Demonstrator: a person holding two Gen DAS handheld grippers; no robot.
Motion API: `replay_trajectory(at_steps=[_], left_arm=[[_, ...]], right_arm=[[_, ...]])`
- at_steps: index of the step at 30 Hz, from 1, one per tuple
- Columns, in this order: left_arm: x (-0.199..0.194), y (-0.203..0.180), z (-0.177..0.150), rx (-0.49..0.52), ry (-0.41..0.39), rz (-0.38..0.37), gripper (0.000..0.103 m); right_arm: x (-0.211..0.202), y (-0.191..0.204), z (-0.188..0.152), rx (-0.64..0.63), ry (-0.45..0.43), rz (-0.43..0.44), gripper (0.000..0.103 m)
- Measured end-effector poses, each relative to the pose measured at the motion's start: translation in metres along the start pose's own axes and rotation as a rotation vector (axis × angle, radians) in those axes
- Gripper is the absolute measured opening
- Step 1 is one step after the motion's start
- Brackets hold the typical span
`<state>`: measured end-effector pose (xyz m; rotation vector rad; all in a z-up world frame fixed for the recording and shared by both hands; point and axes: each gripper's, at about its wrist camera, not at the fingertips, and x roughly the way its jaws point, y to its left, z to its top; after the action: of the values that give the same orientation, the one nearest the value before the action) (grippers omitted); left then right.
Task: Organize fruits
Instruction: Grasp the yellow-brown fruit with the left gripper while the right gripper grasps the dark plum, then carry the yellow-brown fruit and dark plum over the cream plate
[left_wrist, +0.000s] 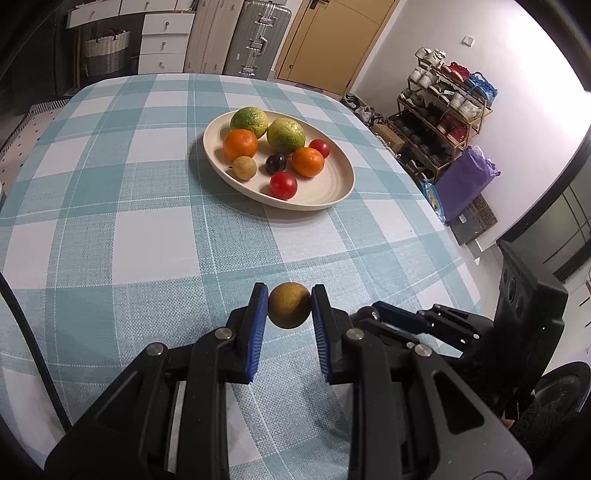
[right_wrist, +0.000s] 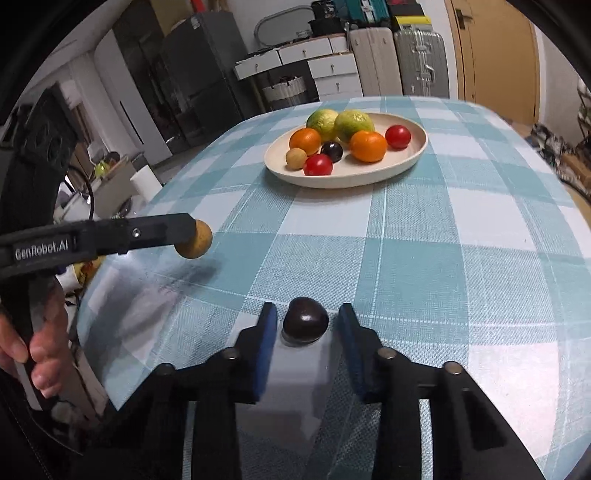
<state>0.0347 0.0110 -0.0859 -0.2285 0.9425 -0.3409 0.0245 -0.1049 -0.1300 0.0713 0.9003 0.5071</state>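
Above checked cloth (left_wrist: 147, 240) – left tool (left_wrist: 289, 306) grips brown fruit (left_wrist: 289, 305) – plate (left_wrist: 332, 192) beyond.

A checked blue-and-white tablecloth (right_wrist: 406, 258) covers the table, bearing a cream plate (right_wrist: 413, 155) and a dark plum (right_wrist: 306, 320).

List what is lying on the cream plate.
The cream plate holds two green citrus fruits, two oranges, two red tomatoes, one dark plum and one tan longan. Anything behind the citrus is hidden.
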Motion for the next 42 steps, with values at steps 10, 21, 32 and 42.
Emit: replay_trajectory(at_steps=[10,21,32,42], left_arm=[[0.006,0.007,0.019,-0.027,-0.033,0.014,0.021],[0.027,0.0,0.06,-0.033,-0.039,-0.015,0.021],[0.071,-0.016,0.109,-0.017,-0.006,-0.073,0.021],[0.114,-0.017,0.14,-0.03,0.033,-0.095,0.021]], right_arm=[[-0.011,-0.014,0.012,0.056,-0.062,0.034,0.024],[-0.016,-0.02,0.053,0.041,-0.138,0.085,0.024],[0.0,-0.044,0.092,0.063,-0.147,0.079,0.024],[0.022,-0.063,0.11,0.076,-0.113,0.093,0.024]])
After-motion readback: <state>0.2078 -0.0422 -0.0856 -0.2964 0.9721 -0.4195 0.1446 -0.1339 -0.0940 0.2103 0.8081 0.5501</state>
